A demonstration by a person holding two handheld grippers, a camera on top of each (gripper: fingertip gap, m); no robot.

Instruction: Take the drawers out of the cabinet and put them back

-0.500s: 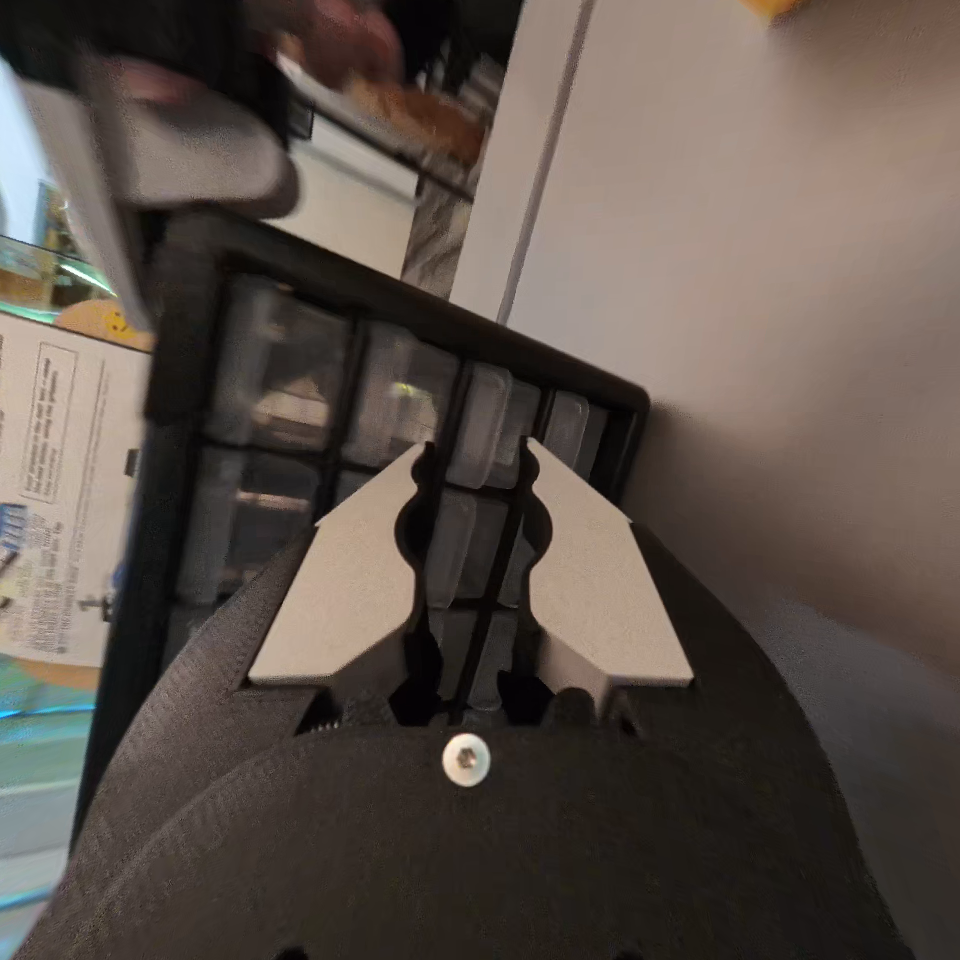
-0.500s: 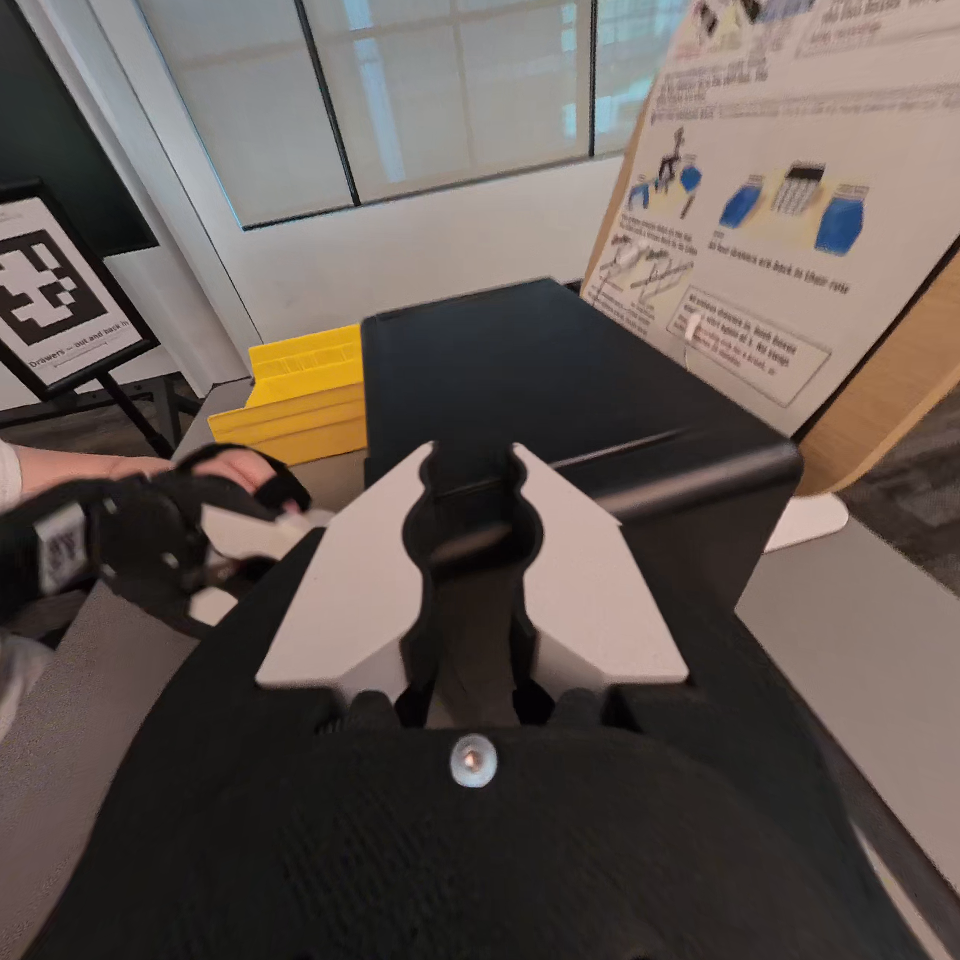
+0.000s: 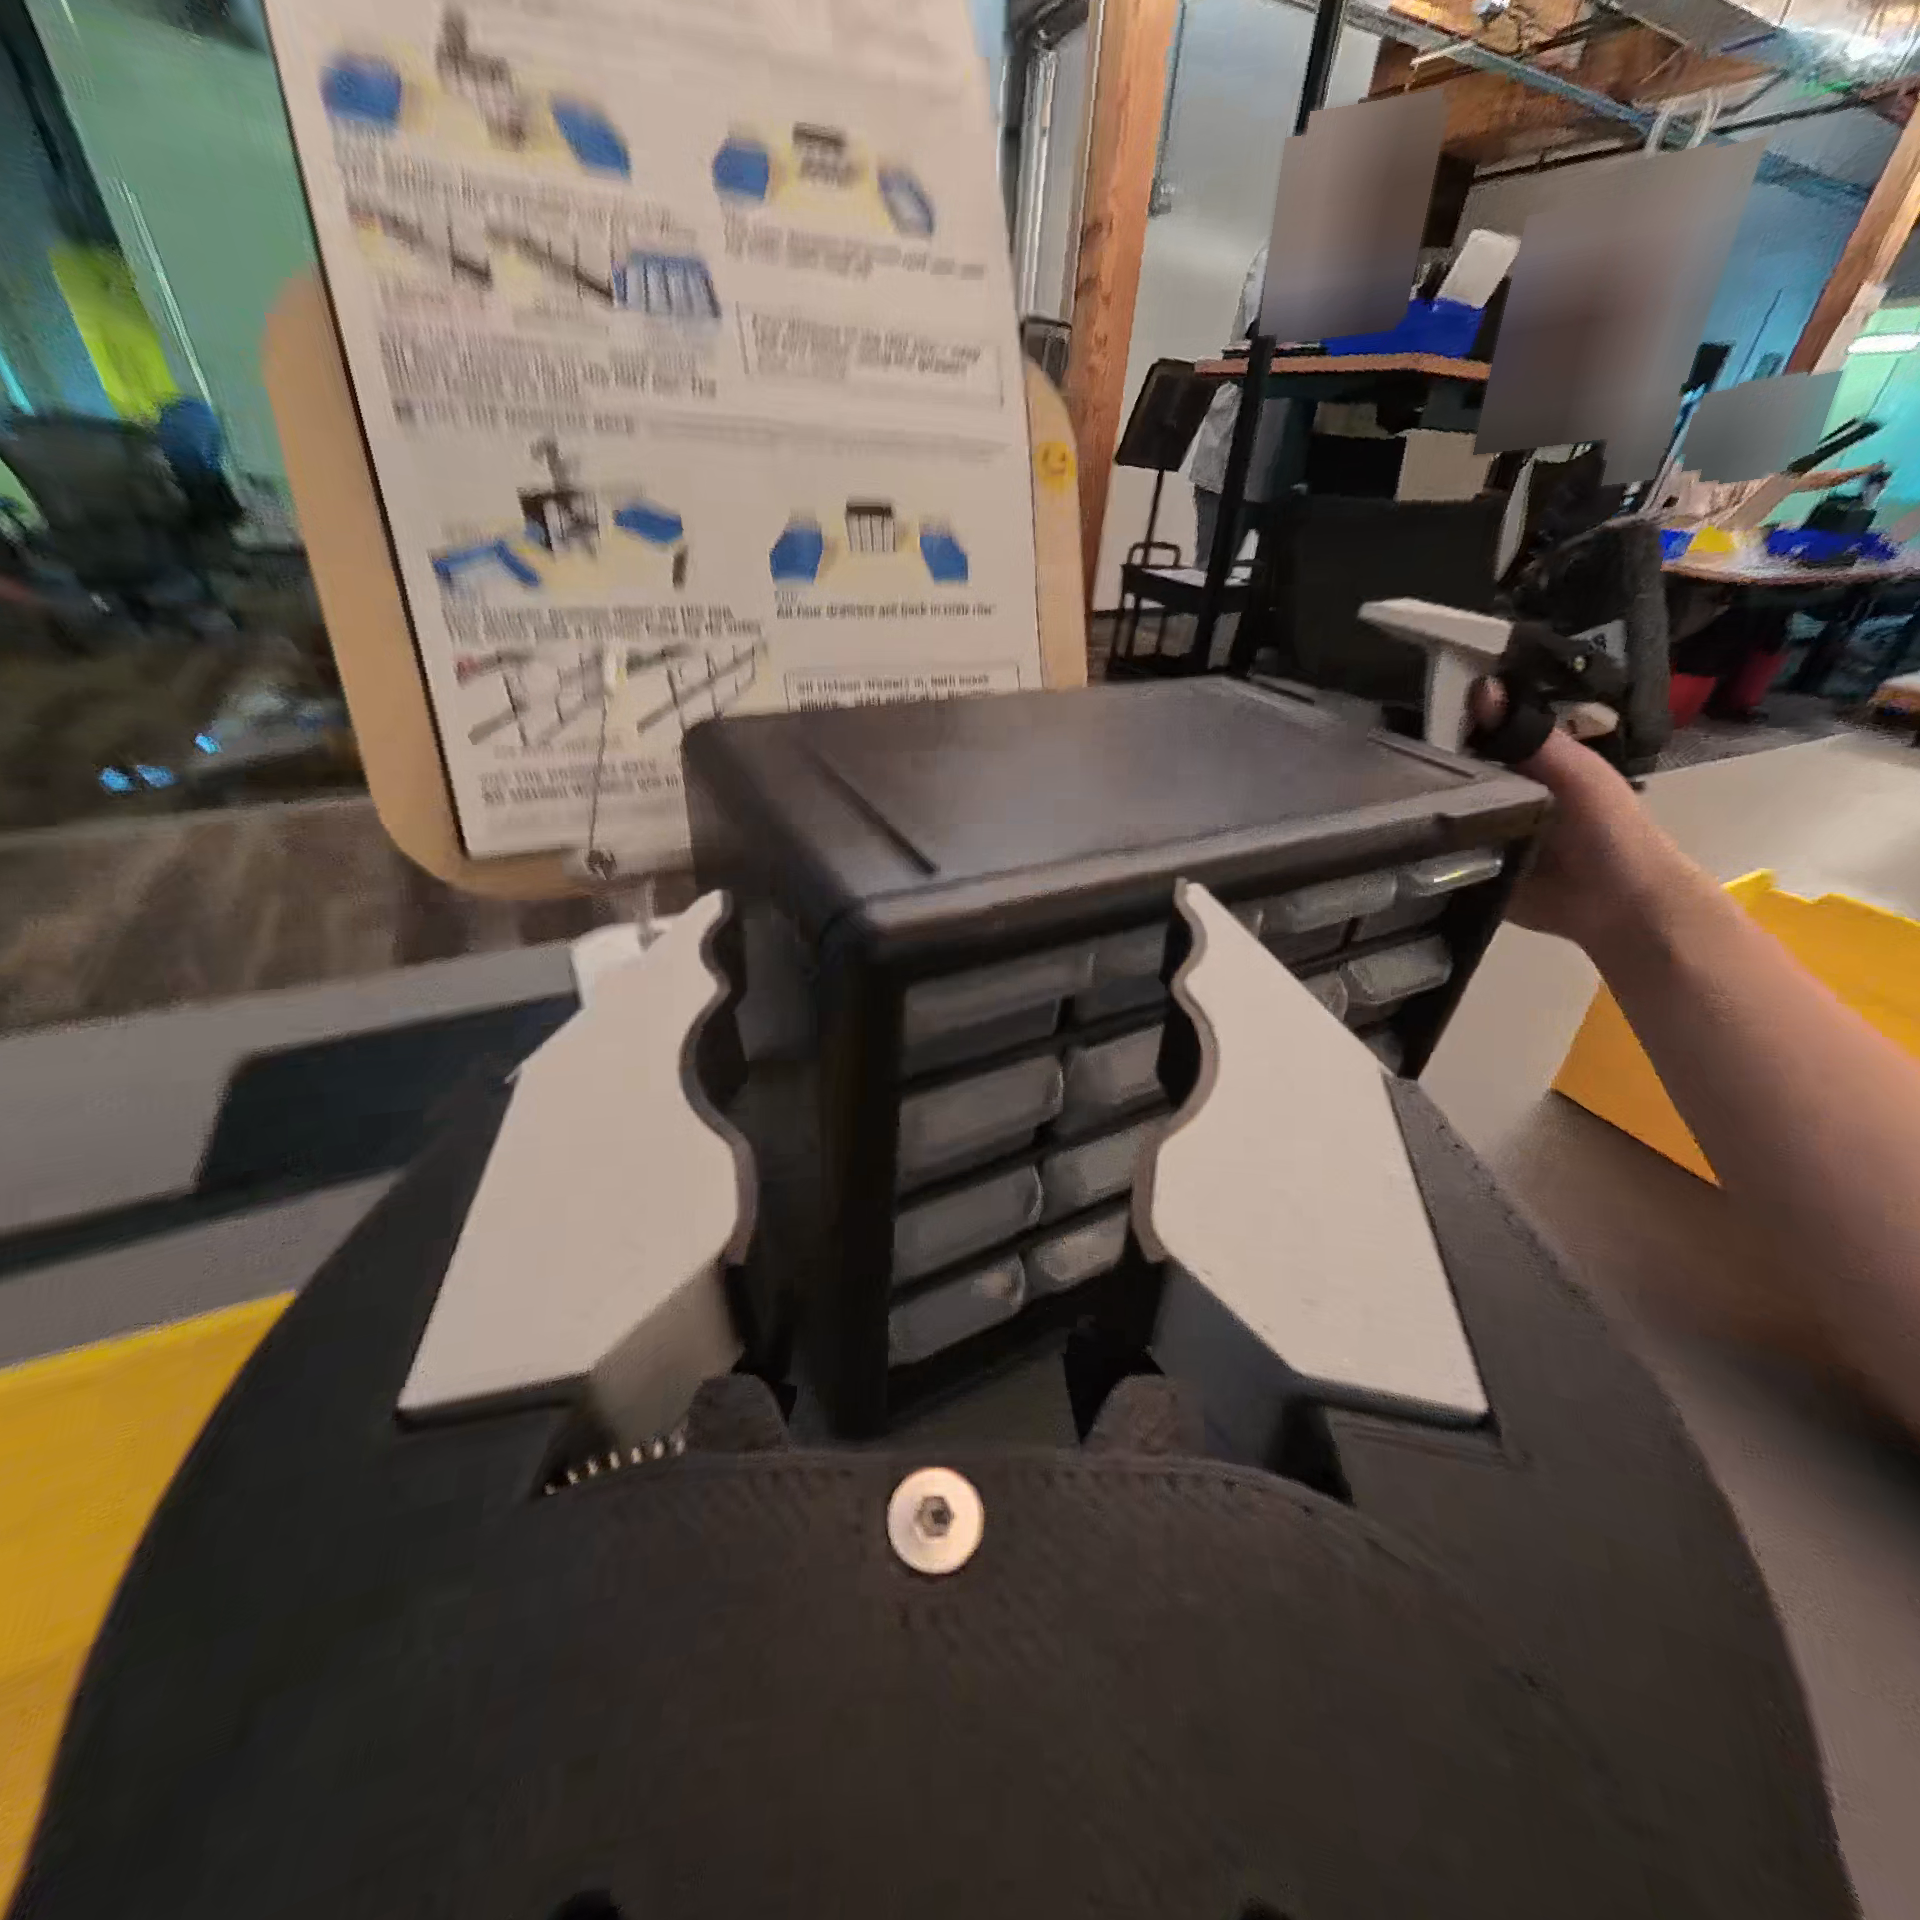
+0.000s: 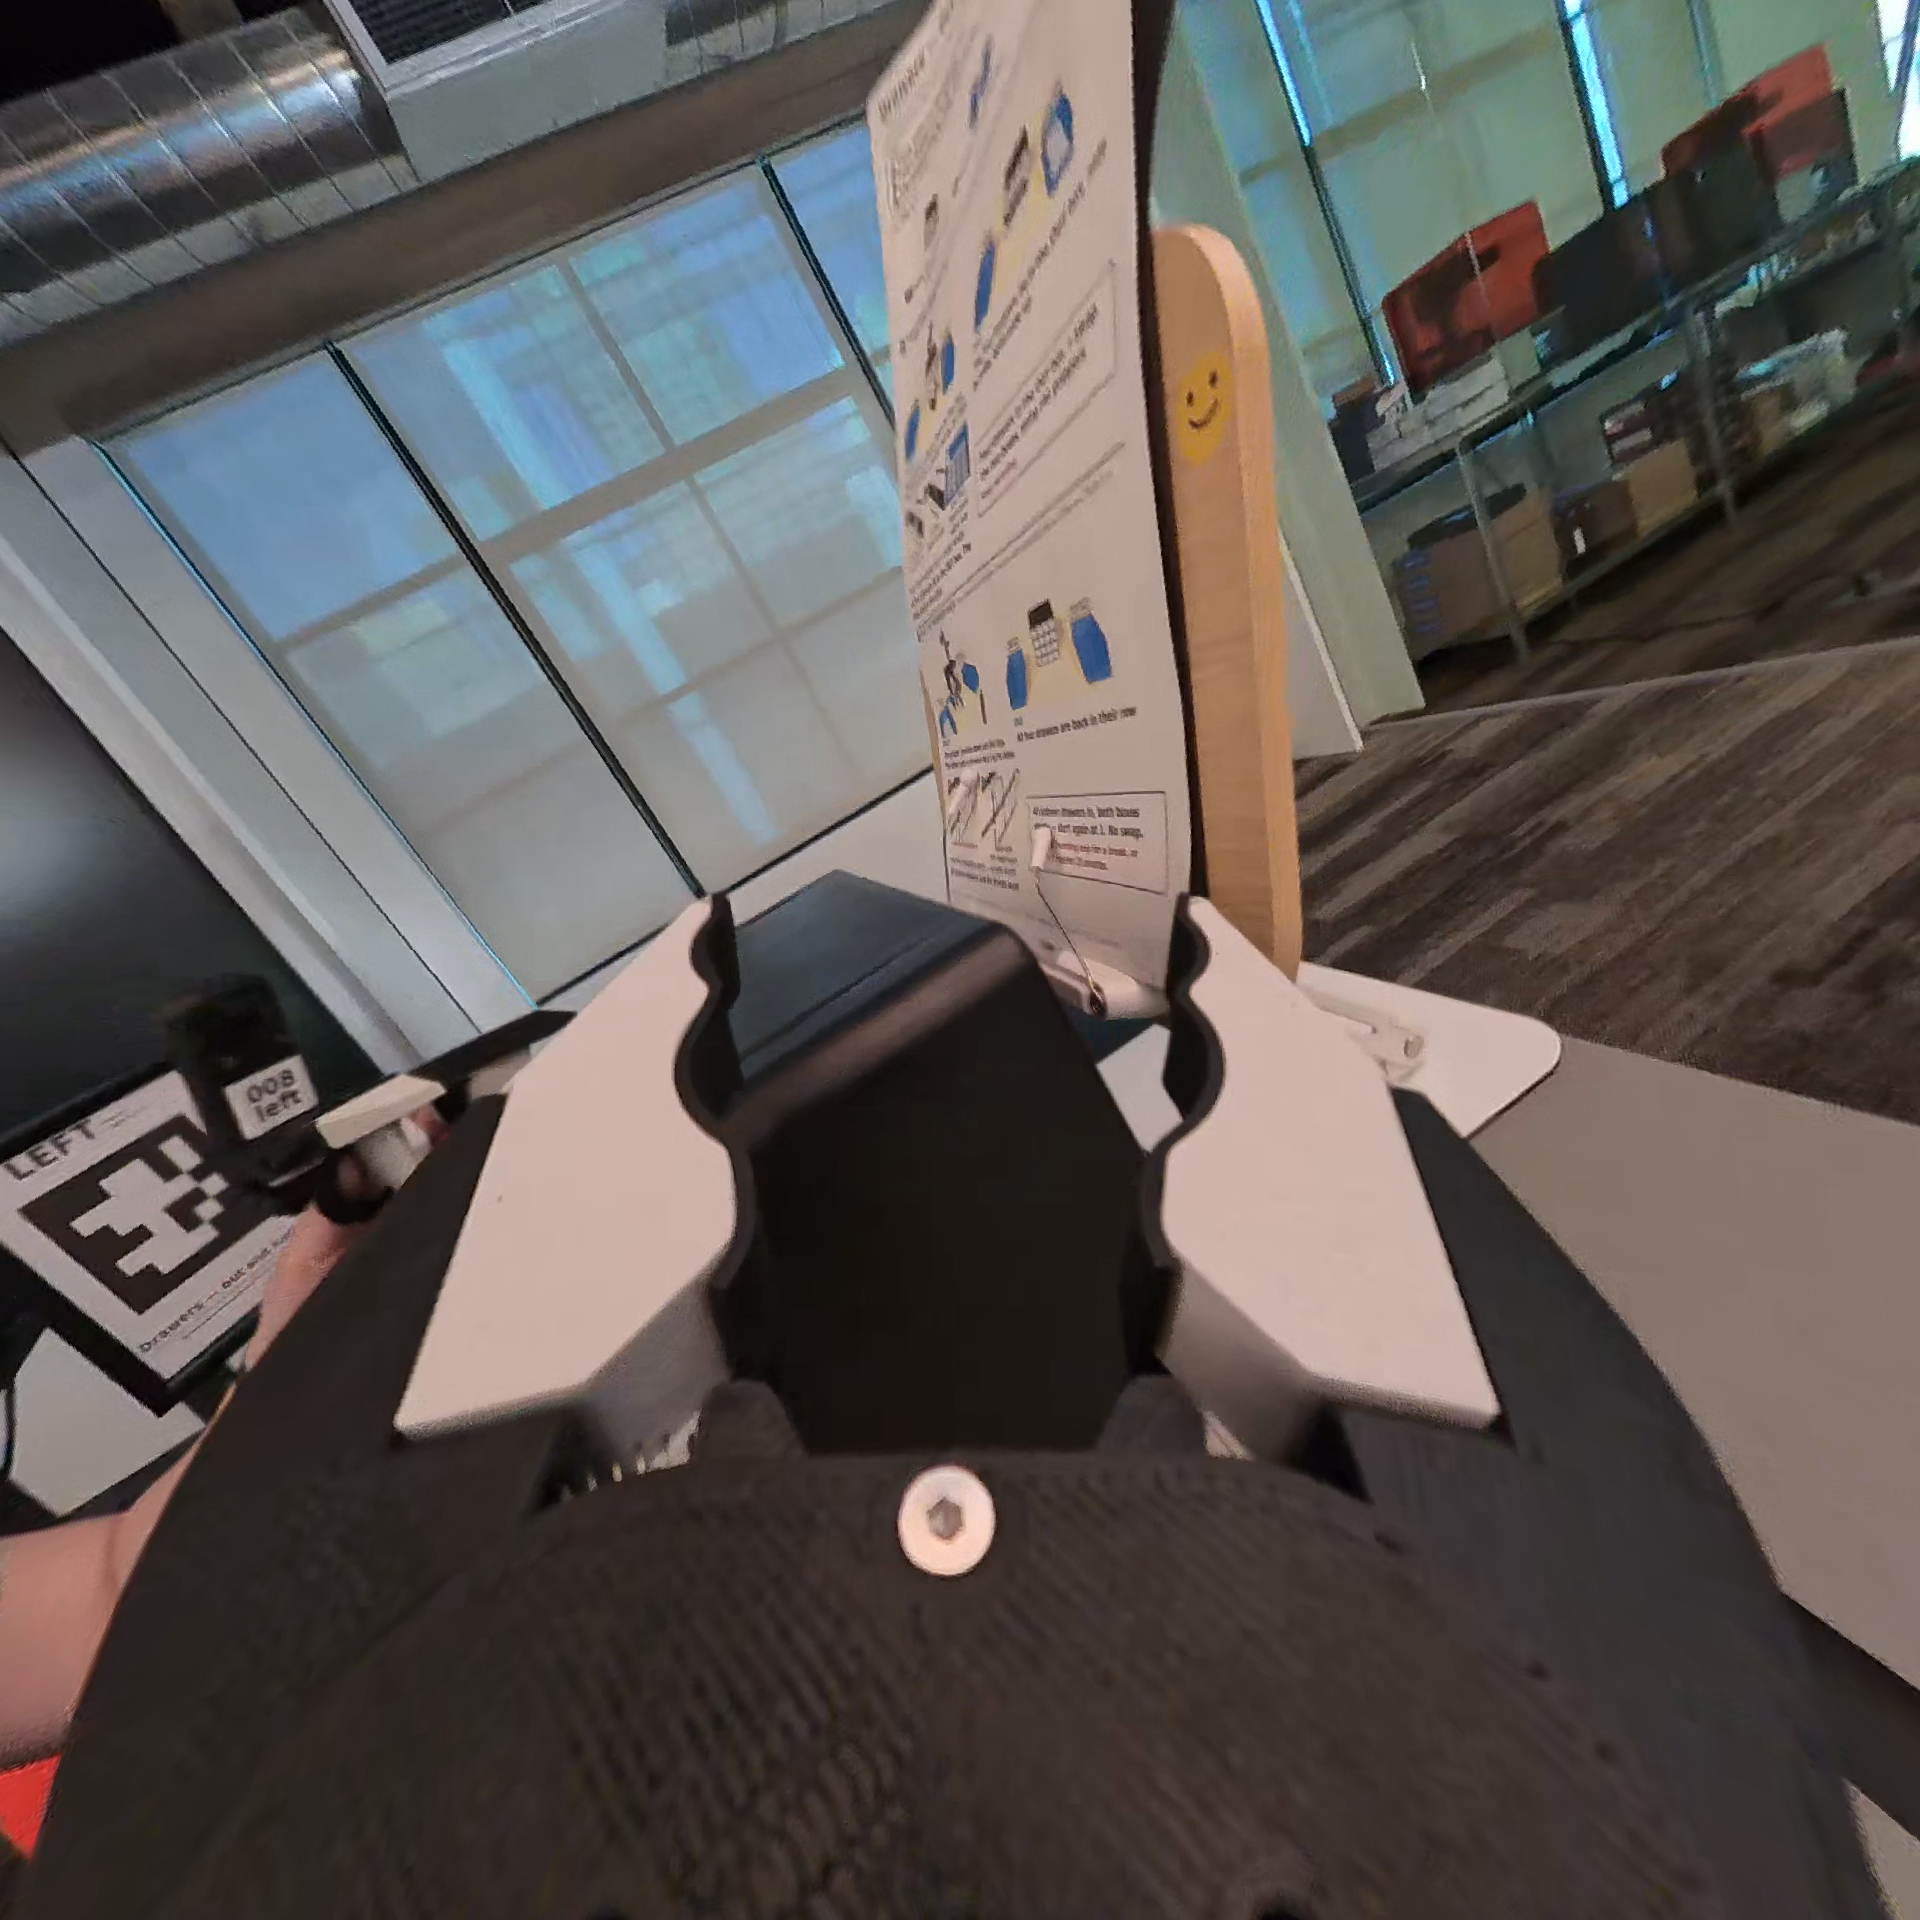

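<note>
Left gripper [image 3: 951,1049]: jaws spread wide, nothing between them. Right gripper [image 4: 951,1049]: likewise spread and empty. The black plastic cabinet [image 3: 1122,790] with rows of small translucent grey drawers [image 3: 982,1117] stands just ahead of my left tongs, drawer face angled toward them; my right tongs look over its plain black side, close in, from the far end. Every drawer I can see sits flush in its slot; part of the front is hidden behind my fingers. A yellow plastic bin [image 3: 1829,997] lies right of the left tongs. Judgement: no drawer is out at present, so either extraction is all to come or everything is back; I cannot tell which.
</note>
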